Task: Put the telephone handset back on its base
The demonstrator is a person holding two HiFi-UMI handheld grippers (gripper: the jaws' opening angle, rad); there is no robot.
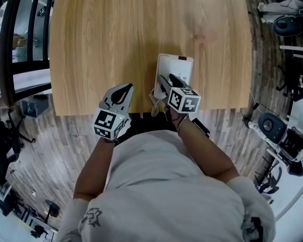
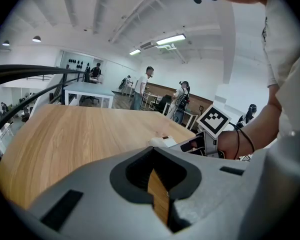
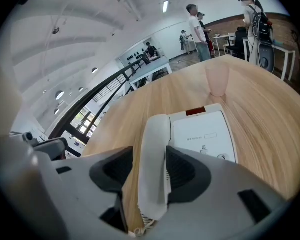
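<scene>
Bench (image 1: 116, 39): light wood, carrying the base (image 1: 181, 67), which is lying flat at the edge nearest the person. The base is white.

Right gripper (image 1: 167, 80): reaching in over the base's near end, pointing along its left side. In the right gripper view its fingers are closing on the handset (image 3: 154, 144), one pad pressing each flank.

Left gripper (image 1: 125, 88): hovering to the left of the base, apart from it, about level with its near end. Its fingers are sitting drawn together. Only a thin slit is showing between them, with bench wood behind it and nothing in it.

Handset: white, running lengthwise along the base's left side, its far end pointing the same way as the base's far edge. Whether it is sitting fully down in its cradle, I cannot tell.

Cord (image 1: 153, 103): coiled and white, trailing off the base's near-left corner beside the right gripper.

Red label (image 3: 195, 111): sitting at the middle of the base's far edge.

Key marked 3 (image 3: 222, 157): peeking out at the base's near end, just past the right finger.
</scene>
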